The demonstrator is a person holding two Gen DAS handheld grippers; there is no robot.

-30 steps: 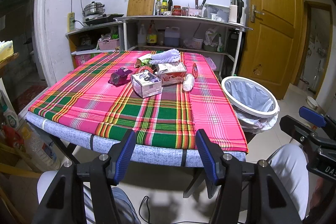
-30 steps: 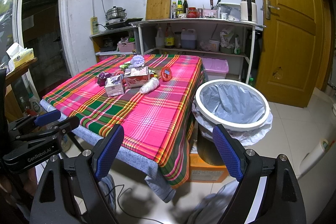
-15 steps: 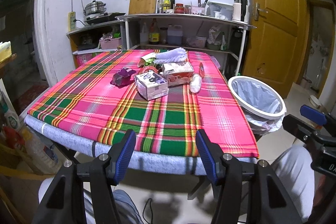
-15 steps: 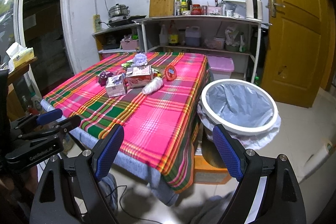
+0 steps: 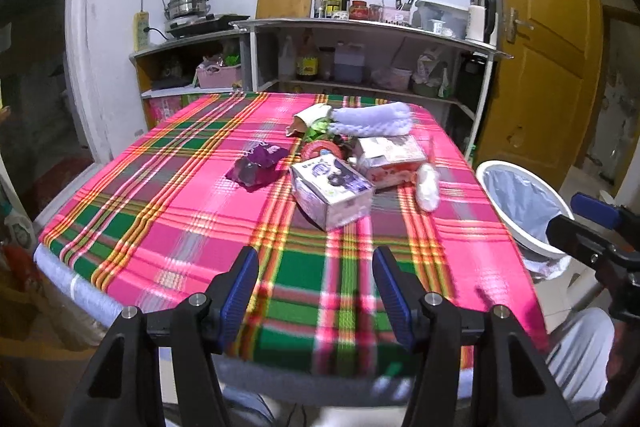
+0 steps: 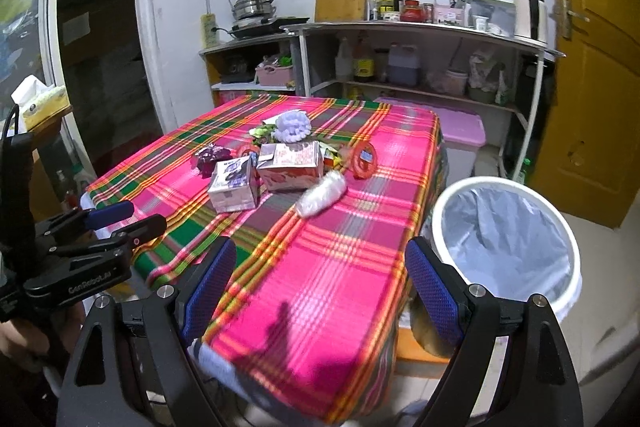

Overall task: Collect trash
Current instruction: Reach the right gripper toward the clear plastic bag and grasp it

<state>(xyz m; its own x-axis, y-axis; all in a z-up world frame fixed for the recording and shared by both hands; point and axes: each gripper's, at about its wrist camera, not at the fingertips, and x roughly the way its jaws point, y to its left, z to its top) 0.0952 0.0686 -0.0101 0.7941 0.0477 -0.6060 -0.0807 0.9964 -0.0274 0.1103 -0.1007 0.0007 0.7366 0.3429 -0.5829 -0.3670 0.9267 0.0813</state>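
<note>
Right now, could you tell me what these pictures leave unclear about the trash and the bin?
- Trash bin bottom: hidden by its liner in both views; contents unknown.
- Green scraps: left view, half covered by the lilac fluffy bundle.
- Purple carton print: blurred, unreadable.
- Left view: right gripper covers the bin's near rim.

Pink, green and yellow plaid tablecloth [image 5: 168, 211], purple crumpled wrapper [image 5: 258, 167], white and purple carton [image 5: 331, 195], pale lilac fluffy cloth [image 5: 374, 119], white-rimmed bin [image 6: 508, 247] with grey liner, blue gripper pads [image 6: 210, 283]
</note>
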